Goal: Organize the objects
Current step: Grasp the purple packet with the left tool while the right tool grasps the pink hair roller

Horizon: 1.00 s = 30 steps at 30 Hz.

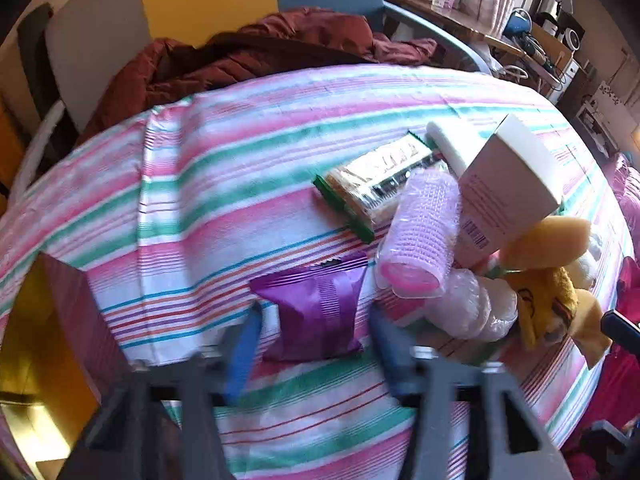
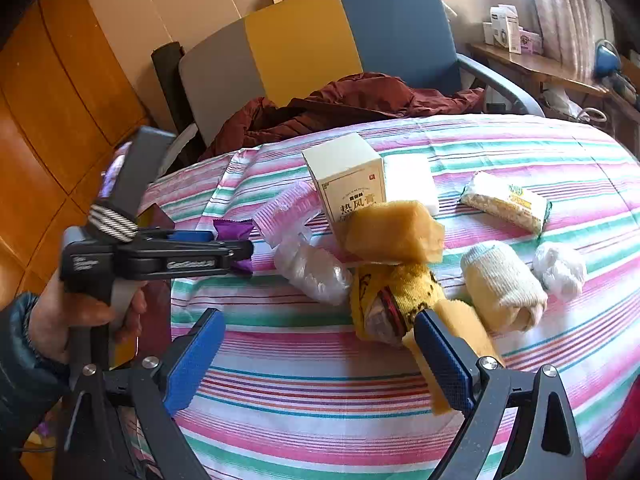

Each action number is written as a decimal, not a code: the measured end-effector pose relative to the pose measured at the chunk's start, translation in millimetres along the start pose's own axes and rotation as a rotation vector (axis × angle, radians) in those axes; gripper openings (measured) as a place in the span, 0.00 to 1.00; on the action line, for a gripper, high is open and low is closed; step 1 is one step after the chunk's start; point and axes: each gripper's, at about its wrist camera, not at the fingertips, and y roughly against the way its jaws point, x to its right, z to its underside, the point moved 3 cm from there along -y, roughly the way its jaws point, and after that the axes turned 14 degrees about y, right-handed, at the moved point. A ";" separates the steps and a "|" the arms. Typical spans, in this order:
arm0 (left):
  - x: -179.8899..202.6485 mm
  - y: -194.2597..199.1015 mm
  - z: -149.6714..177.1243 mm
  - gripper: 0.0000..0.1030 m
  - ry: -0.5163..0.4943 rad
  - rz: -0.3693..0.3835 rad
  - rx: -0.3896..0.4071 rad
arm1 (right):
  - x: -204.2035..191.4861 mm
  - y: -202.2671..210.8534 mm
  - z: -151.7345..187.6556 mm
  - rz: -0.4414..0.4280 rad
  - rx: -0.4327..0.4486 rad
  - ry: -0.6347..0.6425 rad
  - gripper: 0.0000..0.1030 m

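The left gripper (image 1: 314,322) is closed on the purple packet (image 1: 316,308), low in the frame's centre, on the striped cloth (image 1: 240,168). The right gripper (image 2: 320,356) stands open, empty, near the yellow sock (image 2: 394,296).

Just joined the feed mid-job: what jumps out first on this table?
The left gripper is at the table's left edge, its fingers either side of a purple packet on the striped cloth. Right of it lies a jumble: a pink hair roller leaning on a white box, with yellow sponges beside them. The right gripper hangs open nearer the camera.
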 end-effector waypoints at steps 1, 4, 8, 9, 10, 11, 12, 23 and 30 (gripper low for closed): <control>-1.1 1.5 0.9 0.34 0.004 0.011 0.009 | -1.2 -0.2 -2.1 -0.003 0.000 0.009 0.93; -6.0 15.4 5.9 0.33 0.016 0.057 0.046 | -6.9 1.2 -11.3 -0.022 0.007 0.065 0.93; -20.3 46.8 13.0 0.33 0.063 0.117 0.102 | -18.0 -3.7 -29.4 -0.075 0.003 0.146 0.90; -24.5 54.4 15.9 0.33 0.073 0.125 0.117 | -22.0 -6.4 -33.6 -0.088 -0.002 0.173 0.89; -29.4 63.1 19.0 0.33 0.086 0.137 0.129 | -26.8 -9.9 -38.7 -0.098 -0.009 0.202 0.88; -34.8 71.7 22.5 0.33 0.102 0.157 0.136 | -32.3 -14.5 -45.0 -0.102 -0.021 0.242 0.88; -40.2 80.5 26.2 0.33 0.116 0.173 0.148 | -37.6 -18.7 -50.6 -0.102 -0.032 0.282 0.88; -92.9 132.2 62.2 0.33 0.224 0.226 0.230 | -82.0 -94.5 -112.4 0.004 -0.278 0.777 0.92; -129.3 141.0 86.5 0.33 0.320 0.228 0.239 | -80.4 -143.8 -104.0 0.060 -0.462 0.891 0.80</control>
